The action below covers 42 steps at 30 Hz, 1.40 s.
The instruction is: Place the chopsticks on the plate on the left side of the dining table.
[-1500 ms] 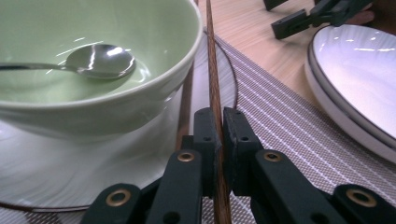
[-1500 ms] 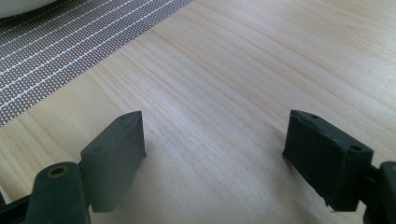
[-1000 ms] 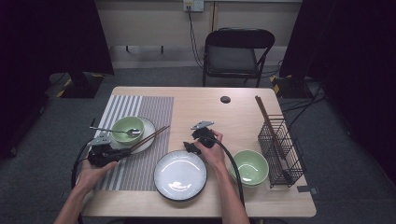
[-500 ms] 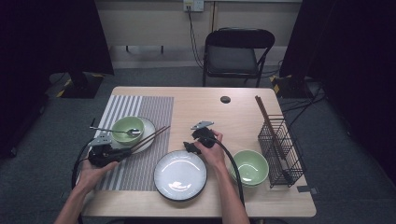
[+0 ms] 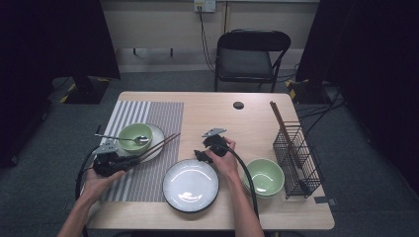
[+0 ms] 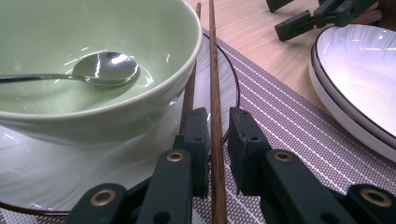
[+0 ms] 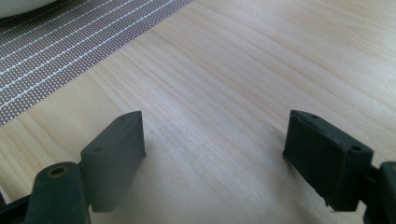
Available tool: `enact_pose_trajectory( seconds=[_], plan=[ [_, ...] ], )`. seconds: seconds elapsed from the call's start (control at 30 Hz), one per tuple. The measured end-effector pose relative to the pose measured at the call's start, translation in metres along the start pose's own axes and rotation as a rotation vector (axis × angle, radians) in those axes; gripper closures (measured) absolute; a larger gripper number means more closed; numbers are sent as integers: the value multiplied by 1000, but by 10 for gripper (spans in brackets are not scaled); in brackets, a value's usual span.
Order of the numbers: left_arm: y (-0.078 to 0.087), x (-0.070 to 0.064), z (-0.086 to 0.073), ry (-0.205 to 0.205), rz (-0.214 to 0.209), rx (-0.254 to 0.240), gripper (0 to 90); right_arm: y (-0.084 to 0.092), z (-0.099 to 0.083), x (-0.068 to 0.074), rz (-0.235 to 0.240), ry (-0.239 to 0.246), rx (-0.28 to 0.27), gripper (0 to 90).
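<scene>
The left gripper (image 5: 129, 162) sat at about eight o'clock on the table (image 5: 217, 111), on the striped placemat (image 5: 163, 118). A pair of wooden chopsticks (image 5: 159, 146) ran from between its jaws toward two o'clock, leaning on the rim of the small plate (image 5: 157, 138) beside the green bowl (image 5: 129, 133). In the left gripper view one chopstick (image 6: 215, 102) lay in the gap between the two black pads, which had just been opening; a thin gap showed on the right side, so the pads were no longer pressing it. The second chopstick (image 6: 189, 93) lay just left of the first, against the bowl (image 6: 93, 70). A metal spoon (image 6: 88, 71) rested inside that bowl.

The right gripper (image 5: 200, 156) rested near the table's centre, at the eleven o'clock edge of the large white plate (image 5: 190, 185), jaws wide apart over bare wood with nothing between them. A second green bowl (image 5: 265, 177) stood at four o'clock, just beside a wire rack (image 5: 296, 158).
</scene>
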<state>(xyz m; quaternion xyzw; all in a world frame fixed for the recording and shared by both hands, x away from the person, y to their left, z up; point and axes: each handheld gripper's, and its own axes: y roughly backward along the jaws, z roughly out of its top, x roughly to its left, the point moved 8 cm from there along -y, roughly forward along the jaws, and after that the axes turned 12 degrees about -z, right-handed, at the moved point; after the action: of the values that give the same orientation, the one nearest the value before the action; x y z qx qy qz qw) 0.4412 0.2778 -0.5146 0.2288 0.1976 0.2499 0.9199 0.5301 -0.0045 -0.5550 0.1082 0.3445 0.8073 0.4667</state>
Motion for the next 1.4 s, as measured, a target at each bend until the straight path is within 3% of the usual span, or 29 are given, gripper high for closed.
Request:
enact_pose_trajectory(
  seconds=[0.2,0.33,0.47,0.63,0.77,1.17,1.4],
  plan=[
    [3,-2,4,-16,6,-10,780,0,0,0,0,0,0,193],
    [2,-11,13,-14,-48,-47,856,0,0,0,0,0,0,193],
    [-7,-13,11,-11,-62,-26,873,0,0,0,0,0,0,193],
    [-15,-8,5,-1,-36,14,871,0,0,0,0,-1,1,193],
    [-14,-3,2,15,-8,17,873,0,0,0,0,0,0,193],
    [-5,4,0,37,5,-3,866,0,0,0,0,0,0,193],
    [7,1,6,44,-15,-61,850,0,0,0,0,0,0,193]
  ],
)
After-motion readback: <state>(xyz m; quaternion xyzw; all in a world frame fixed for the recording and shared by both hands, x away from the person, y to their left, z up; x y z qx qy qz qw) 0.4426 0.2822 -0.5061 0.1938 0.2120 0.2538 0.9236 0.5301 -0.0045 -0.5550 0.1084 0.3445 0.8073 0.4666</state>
